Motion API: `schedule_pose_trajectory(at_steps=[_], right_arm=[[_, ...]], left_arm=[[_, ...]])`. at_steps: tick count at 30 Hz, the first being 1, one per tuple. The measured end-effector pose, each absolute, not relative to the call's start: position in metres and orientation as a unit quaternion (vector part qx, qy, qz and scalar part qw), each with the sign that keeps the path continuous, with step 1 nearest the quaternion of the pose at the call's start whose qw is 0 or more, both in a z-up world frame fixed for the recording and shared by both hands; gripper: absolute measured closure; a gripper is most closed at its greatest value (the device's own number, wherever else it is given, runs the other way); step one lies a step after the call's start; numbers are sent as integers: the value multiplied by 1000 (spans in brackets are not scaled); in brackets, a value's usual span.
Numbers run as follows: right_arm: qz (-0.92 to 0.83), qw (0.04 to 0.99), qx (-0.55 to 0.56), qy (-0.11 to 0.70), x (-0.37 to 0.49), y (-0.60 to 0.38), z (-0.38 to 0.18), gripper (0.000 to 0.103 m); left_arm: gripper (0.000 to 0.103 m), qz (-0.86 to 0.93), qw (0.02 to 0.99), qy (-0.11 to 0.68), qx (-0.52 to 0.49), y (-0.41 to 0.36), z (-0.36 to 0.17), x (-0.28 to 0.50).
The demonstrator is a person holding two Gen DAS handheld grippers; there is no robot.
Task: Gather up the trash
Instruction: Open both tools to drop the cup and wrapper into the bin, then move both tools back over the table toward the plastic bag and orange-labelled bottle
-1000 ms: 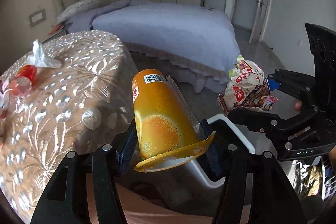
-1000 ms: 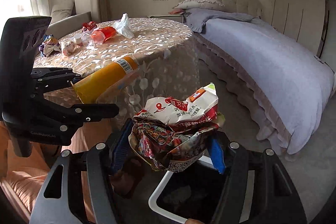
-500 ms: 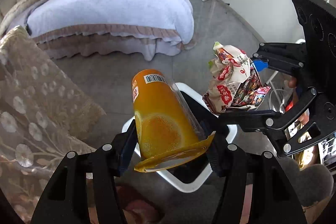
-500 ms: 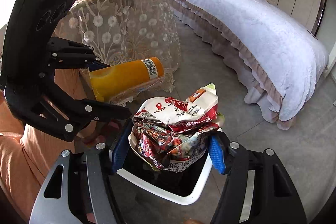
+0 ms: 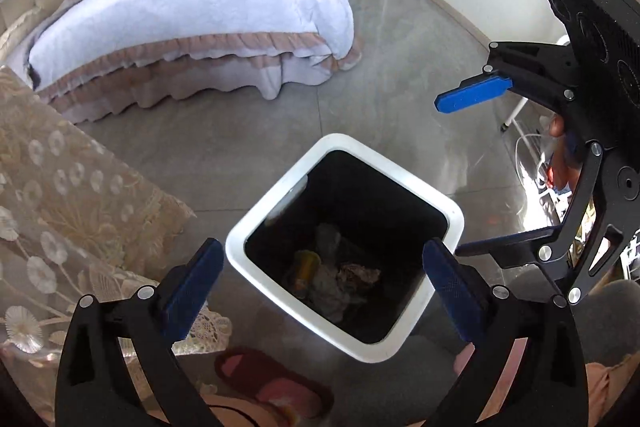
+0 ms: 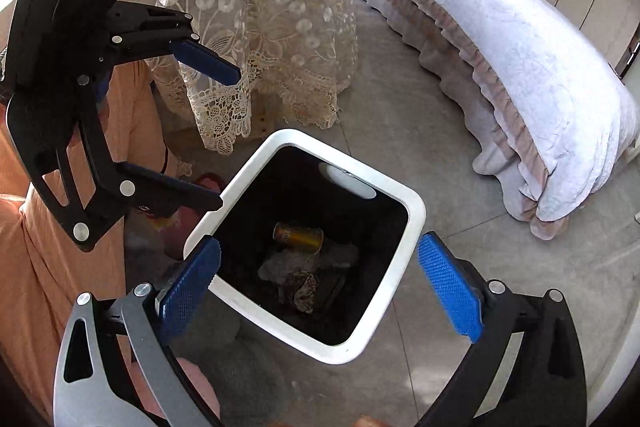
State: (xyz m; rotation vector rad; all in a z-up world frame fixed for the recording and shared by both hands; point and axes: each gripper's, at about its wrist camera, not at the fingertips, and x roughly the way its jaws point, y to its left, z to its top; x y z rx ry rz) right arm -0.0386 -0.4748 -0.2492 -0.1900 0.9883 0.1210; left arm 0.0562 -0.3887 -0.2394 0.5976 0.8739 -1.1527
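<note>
Both the left hand-held gripper (image 5: pixel 320 279) and the right hand-held gripper (image 6: pixel 320 275) are held spread and empty over the white bin (image 5: pixel 448 211) at frame centre. The orange bottle (image 6: pixel 298 234) and crumpled wrapper (image 6: pixel 302 287) are seen at its bottom.

I am standing in a home bedroom: a made bed (image 5: pixel 192 23) with a pale quilt and frilled valance, a lace-draped table (image 6: pixel 272 7), a grey polished floor (image 5: pixel 400 75), and a slipper (image 5: pixel 276 383) near my white waste bin (image 6: pixel 414 223).

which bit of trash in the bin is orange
The bottle, lying on its side at the bin's bottom; the tissue is white and the wrapper patterned.
</note>
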Motion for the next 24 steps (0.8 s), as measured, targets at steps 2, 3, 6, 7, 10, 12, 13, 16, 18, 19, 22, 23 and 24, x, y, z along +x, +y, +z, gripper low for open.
schedule_pose_trajectory(at_steps=[2, 3, 6, 7, 10, 12, 13, 16, 18, 19, 22, 23, 24], right_arm=[[54, 880, -103, 460, -36, -470, -243, 4], [54, 884, -107, 453, -35, -468, -239, 4], [58, 897, -112, 424, -32, -458, -223, 4], [55, 902, -113, 414, -31, -454, -218, 4], [58, 918, -107, 378, -27, -441, -200, 4], [64, 927, -102, 355, -24, -433, -186, 4], [69, 931, -98, 345, -23, -429, -179, 4], [81, 939, -79, 324, -15, -419, -159, 4], [81, 946, -66, 305, -9, -411, -146, 4], [78, 950, -63, 296, -5, -406, -142, 4], [82, 958, -57, 269, 4, -388, -128, 4], [87, 959, -54, 264, 8, -382, -125, 4], [92, 960, -51, 260, 12, -376, -122, 4]], left_arm=[[5, -517, 719, 386, 260, -385, -230, 57], [5, -513, 726, 379, 256, -381, -224, 58], [5, -502, 749, 360, 241, -370, -204, 57], [5, -493, 758, 356, 237, -366, -197, 57], [5, -476, 783, 340, 213, -348, -176, 56], [5, -460, 801, 328, 197, -334, -163, 55], [5, -451, 810, 323, 190, -327, -157, 56], [5, -418, 839, 306, 166, -302, -138, 58], [5, -394, 859, 294, 145, -284, -125, 60], [5, -384, 867, 287, 133, -276, -120, 61], [5, -347, 891, 271, 109, -249, -105, 64], [5, -334, 898, 265, 106, -242, -101, 65], [5, -320, 905, 261, 104, -234, -98, 67]])
